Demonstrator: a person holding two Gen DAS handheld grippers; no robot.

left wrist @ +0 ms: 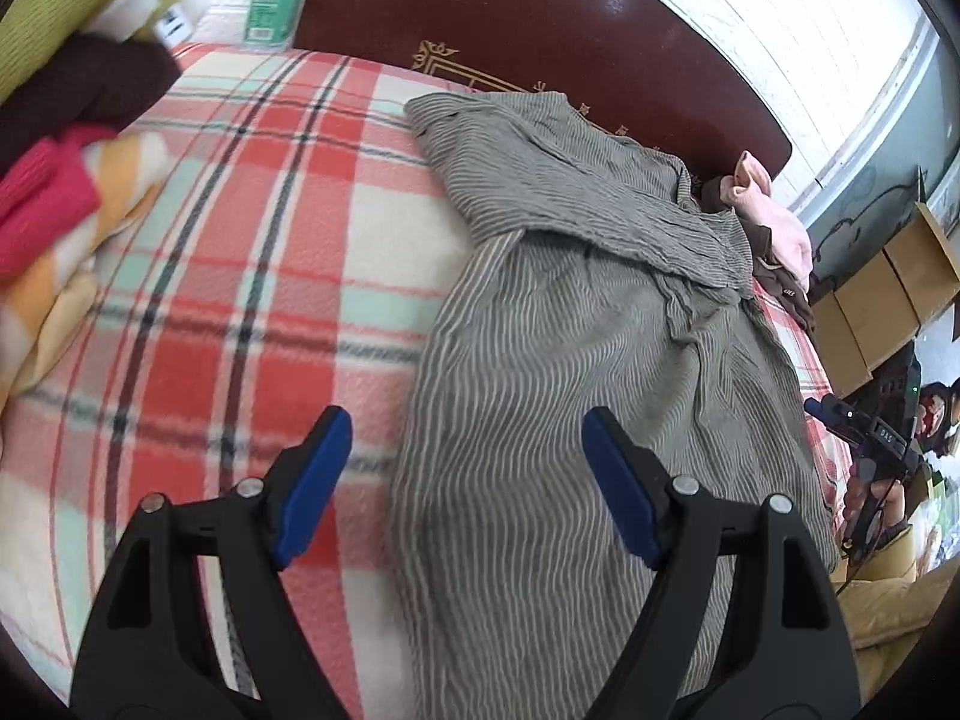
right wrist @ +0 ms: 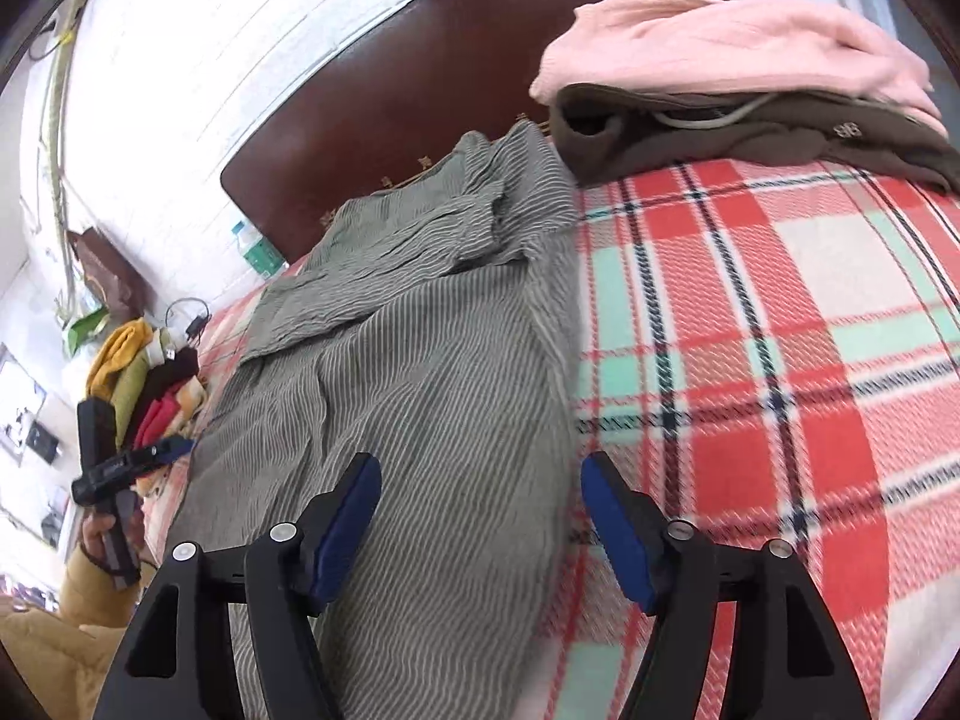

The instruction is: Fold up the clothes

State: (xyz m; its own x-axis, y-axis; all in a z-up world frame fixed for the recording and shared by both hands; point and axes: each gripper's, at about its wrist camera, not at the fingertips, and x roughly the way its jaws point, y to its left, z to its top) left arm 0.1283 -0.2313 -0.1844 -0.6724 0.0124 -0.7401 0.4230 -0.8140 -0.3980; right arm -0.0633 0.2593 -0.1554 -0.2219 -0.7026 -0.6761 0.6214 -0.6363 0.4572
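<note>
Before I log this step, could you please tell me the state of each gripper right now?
Left gripper: jaws open, holding nothing, above the striped garment.
Right gripper: jaws open, holding nothing, above the same garment.

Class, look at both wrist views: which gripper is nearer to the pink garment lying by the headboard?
Right. The pink garment sits ahead and to the right of the right gripper; the left gripper is across the striped garment, farther away.

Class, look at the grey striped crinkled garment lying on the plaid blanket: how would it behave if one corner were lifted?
The grey striped crinkled garment would probably drape limply, since it already lies in soft folds. It looks thin, so likely light. On the fleecy plaid blanket it may drag and bunch rather than slide.
</note>
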